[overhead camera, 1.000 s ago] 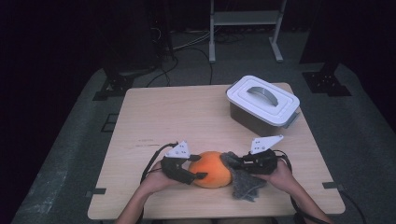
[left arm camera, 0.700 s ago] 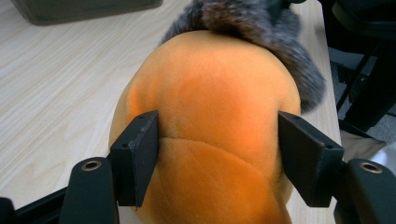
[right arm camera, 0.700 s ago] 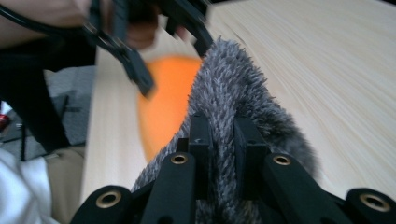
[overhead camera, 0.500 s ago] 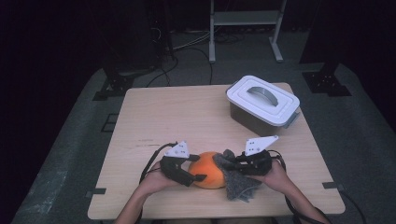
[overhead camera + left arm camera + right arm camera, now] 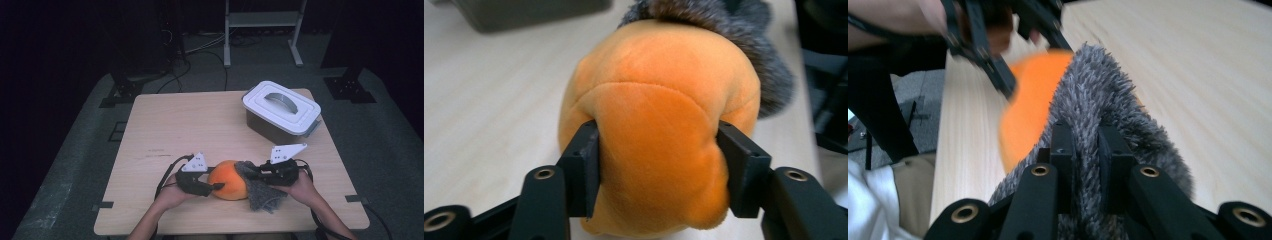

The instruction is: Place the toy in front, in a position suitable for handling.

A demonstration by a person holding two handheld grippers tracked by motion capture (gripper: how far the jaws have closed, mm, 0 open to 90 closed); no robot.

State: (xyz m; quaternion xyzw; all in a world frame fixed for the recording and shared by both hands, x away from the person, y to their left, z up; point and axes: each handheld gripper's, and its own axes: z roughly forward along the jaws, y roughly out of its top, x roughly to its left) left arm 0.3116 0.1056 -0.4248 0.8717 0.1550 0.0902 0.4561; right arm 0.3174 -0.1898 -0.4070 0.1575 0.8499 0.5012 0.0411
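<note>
An orange plush toy (image 5: 229, 179) lies near the table's front edge, with a grey furry piece (image 5: 261, 192) hanging off its right side. My left gripper (image 5: 214, 187) is shut on the orange plush body (image 5: 659, 135), its two jaws pressed into either side. From the right, my right gripper (image 5: 251, 172) is shut on the grey fur (image 5: 1098, 115), pinched between its narrow jaws. The right gripper view also shows the orange body (image 5: 1030, 107) behind the fur, with the left gripper (image 5: 1008, 89) clamped on it.
A grey bin with a white handled lid (image 5: 281, 107) stands at the back right of the wooden table (image 5: 190, 125). The person's hands (image 5: 167, 197) come in over the front edge. Dark floor, cables and a metal stand (image 5: 260, 20) lie beyond.
The toy and both grippers have shifted slightly toward the front edge, and the grey fur now hangs lower on the right. Both grips are unchanged.
</note>
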